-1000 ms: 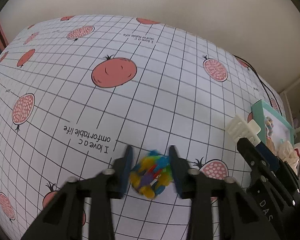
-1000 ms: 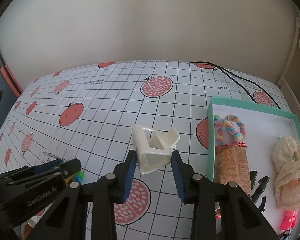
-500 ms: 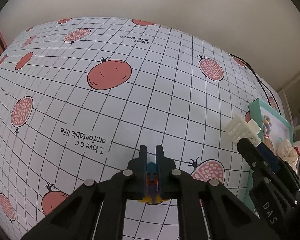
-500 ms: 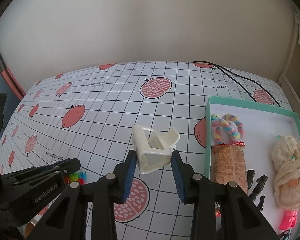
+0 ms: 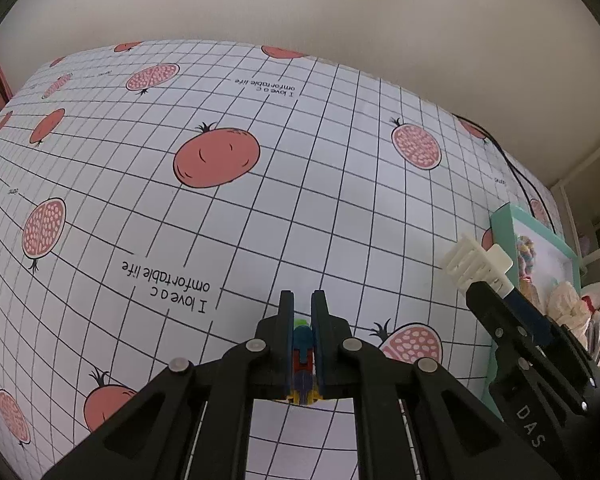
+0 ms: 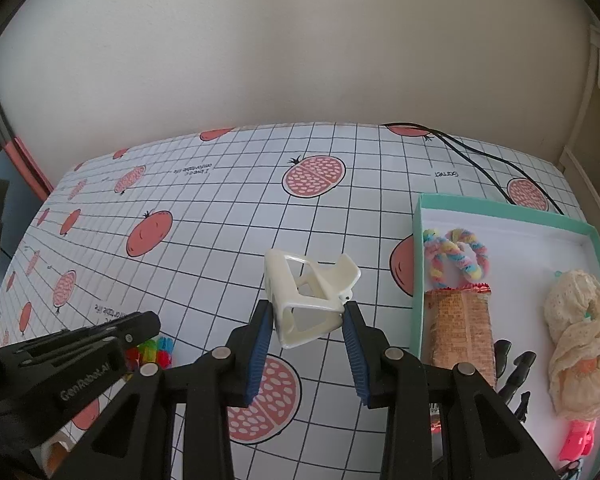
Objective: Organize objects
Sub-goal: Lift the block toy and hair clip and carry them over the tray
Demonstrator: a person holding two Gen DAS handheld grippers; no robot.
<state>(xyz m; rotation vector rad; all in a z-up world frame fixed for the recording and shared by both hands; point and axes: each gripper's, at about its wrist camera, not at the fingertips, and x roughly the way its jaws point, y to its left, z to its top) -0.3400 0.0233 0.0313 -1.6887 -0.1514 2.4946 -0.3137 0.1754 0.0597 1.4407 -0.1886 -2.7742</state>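
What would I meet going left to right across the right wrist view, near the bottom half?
Left gripper → multicoloured fuzzy toy → cream hair claw in the right gripper → teal box → wrapped snack bar → cream scrunchie.

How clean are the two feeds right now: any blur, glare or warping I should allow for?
Left wrist view: sharp, tablecloth grid bows strongly, corners vignetted black, the colourful toy shadowed inside the left gripper. Right wrist view: even soft daylight, no glare, hair clip crisp, box edges curve.
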